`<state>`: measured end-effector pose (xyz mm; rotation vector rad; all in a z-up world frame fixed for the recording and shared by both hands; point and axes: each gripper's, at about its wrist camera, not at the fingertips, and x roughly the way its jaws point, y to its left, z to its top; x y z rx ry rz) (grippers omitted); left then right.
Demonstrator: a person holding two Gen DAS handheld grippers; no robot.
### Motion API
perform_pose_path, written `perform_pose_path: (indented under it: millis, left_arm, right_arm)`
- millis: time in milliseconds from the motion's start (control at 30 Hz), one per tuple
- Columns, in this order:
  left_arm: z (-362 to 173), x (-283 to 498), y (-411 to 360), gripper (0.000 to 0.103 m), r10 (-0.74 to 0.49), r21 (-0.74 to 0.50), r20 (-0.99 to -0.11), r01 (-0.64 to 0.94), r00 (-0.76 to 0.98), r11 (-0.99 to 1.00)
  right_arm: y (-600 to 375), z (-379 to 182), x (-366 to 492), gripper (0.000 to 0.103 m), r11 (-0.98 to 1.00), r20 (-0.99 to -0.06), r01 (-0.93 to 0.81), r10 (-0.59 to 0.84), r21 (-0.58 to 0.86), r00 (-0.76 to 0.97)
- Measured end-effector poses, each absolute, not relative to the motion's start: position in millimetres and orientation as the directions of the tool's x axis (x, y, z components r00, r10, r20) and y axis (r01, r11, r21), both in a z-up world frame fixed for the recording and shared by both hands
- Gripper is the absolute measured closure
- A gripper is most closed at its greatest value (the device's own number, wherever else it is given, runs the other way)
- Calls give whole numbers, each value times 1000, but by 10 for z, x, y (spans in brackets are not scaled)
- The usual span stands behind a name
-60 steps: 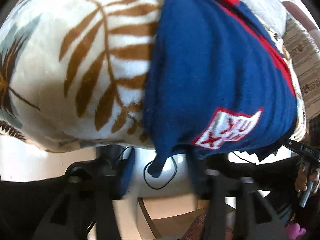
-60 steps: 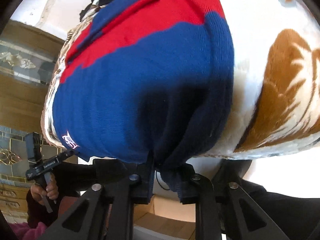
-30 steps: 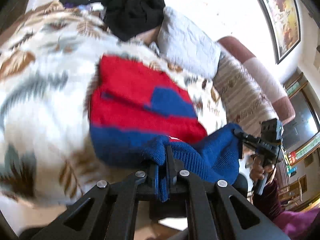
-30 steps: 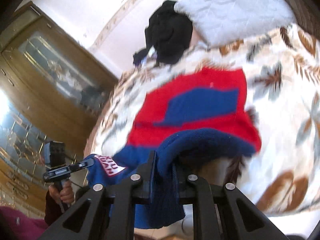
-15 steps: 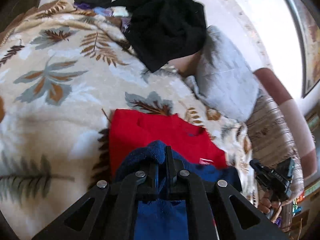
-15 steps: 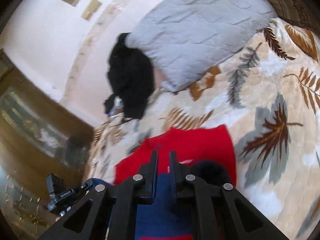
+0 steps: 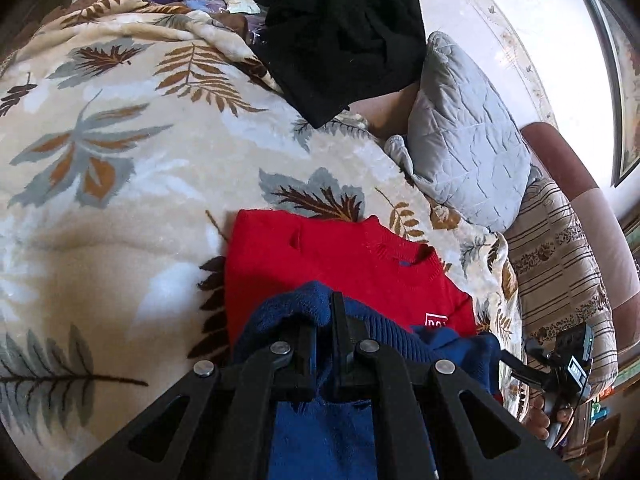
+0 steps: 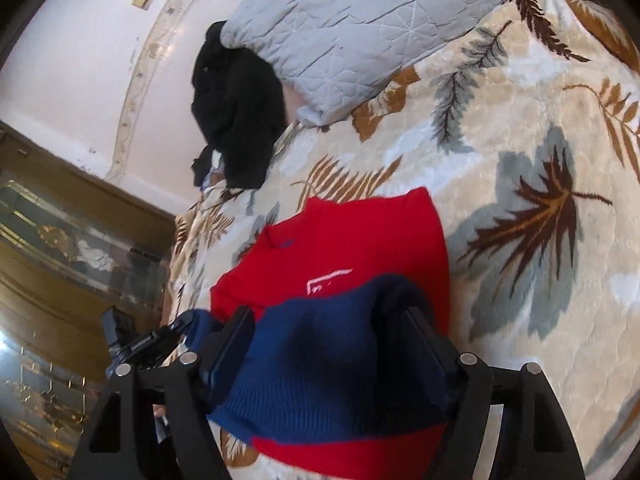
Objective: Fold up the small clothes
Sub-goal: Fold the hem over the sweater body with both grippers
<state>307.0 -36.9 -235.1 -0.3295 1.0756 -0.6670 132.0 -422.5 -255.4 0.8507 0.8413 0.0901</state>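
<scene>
On the plush leaf-print blanket (image 7: 120, 200), the left gripper (image 7: 324, 320) still pinches the ribbed knit sweater (image 7: 340, 256), while the right gripper (image 8: 328, 332) now gapes wide, loosely straddling its blue hem.

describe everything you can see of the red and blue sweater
The sweater is a small knit, red across the chest and collar with a white logo patch, blue at the lower part. It lies on the leaf-print blanket, its blue hem folded up over the red. The left gripper is shut on the hem; the right gripper is open around it.

Red-and-blue sweater (image 7: 340, 264), leaf-patterned blanket (image 7: 120, 200)
</scene>
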Motion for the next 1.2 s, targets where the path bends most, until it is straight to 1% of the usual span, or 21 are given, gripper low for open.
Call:
perform_pose_path:
  millis: [67, 100, 167, 200, 233, 267, 300, 433, 533, 633, 733, 800, 867, 900, 967, 1000, 1067, 1100, 1133, 1167, 1200]
  left_arm:
    - [-2331, 3046, -360, 97, -647, -553, -696, 342, 312, 760]
    - [-2320, 3034, -356, 97, -648, -555, -693, 340, 315, 759]
    - [-2299, 3016, -346, 97, -652, -560, -688, 337, 320, 757]
    - [-2288, 3009, -343, 97, -653, -561, -685, 338, 322, 755]
    - [-2271, 2998, -339, 97, -656, -563, -681, 339, 327, 754]
    - [-2262, 2992, -336, 97, -658, -566, -678, 339, 328, 752]
    - [-2245, 2990, -331, 97, -662, -569, -673, 340, 331, 749]
    - [-2185, 3067, -329, 97, -681, -591, -647, 339, 342, 732]
    - [-2173, 3166, -397, 97, -680, -587, -647, 343, 346, 733]
    - [-2199, 3318, -494, 97, -673, -584, -652, 335, 349, 739]
    - [-2267, 3508, -533, 97, -668, -592, -653, 309, 357, 744]
    - [-2385, 3605, -529, 97, -642, -583, -679, 272, 355, 766]
    - [-2495, 3658, -508, 97, -630, -585, -699, 237, 339, 776]
    - [-2541, 3680, -500, 97, -626, -587, -707, 222, 328, 779]
    - [-2588, 3688, -464, 96, -621, -590, -718, 199, 314, 782]
    - [-2577, 3680, -434, 93, -612, -585, -722, 189, 322, 789]
    - [-2518, 3667, -353, 86, -606, -584, -716, 179, 347, 792]
    - [-2468, 3661, -299, 72, -598, -583, -709, 167, 373, 795]
    - [-2405, 3646, -222, 57, -590, -586, -695, 153, 412, 796]
    - [-2333, 3615, -131, 53, -586, -595, -667, 145, 460, 790]
    - [-2283, 3590, -67, 51, -581, -600, -649, 139, 492, 788]
  right_arm:
    - [-4150, -2640, 1321, 26, 669, -633, 246, 424, 701, 648]
    - [-4114, -2672, 1333, 26, 677, -649, 258, 418, 689, 635]
    - [-4032, -2770, 1406, 34, 708, -702, 298, 383, 640, 600]
    - [-3986, -2837, 1461, 58, 719, -722, 308, 377, 623, 579]
    - [-3948, -2889, 1512, 84, 726, -736, 311, 383, 613, 559]
    - [-3918, -2907, 1539, 87, 730, -741, 310, 385, 609, 551]
    - [-3885, -2872, 1550, 94, 734, -735, 299, 383, 610, 560]
    - [-3877, -2475, 1565, 96, 718, -622, 205, 382, 666, 683]
    - [-4036, -2294, 1652, 96, 687, -557, 206, 336, 697, 760]
    - [-4229, -2382, 1820, 96, 630, -536, 251, 313, 735, 784]
    - [-4397, -2556, 2006, 96, 606, -559, 313, 269, 731, 784]
    - [-4547, -2707, 2108, 96, 562, -559, 352, 251, 749, 790]
    - [-4717, -2842, 2170, 96, 503, -540, 370, 249, 781, 804]
    - [-4777, -2925, 2203, 92, 467, -538, 384, 257, 797, 803]
    - [-4840, -3046, 2250, 92, 418, -541, 403, 295, 814, 788]
    - [-4862, -3078, 2244, 92, 407, -550, 417, 298, 813, 781]
    - [-4907, -3031, 2167, 87, 392, -535, 414, 279, 821, 797]
    - [-4944, -2975, 2088, 71, 382, -512, 400, 257, 833, 820]
    - [-4966, -2935, 2032, 46, 374, -498, 394, 240, 839, 833]
    - [-4985, -2867, 1915, 30, 362, -472, 383, 197, 850, 859]
    - [-4973, -2805, 1825, 20, 364, -457, 379, 156, 851, 876]
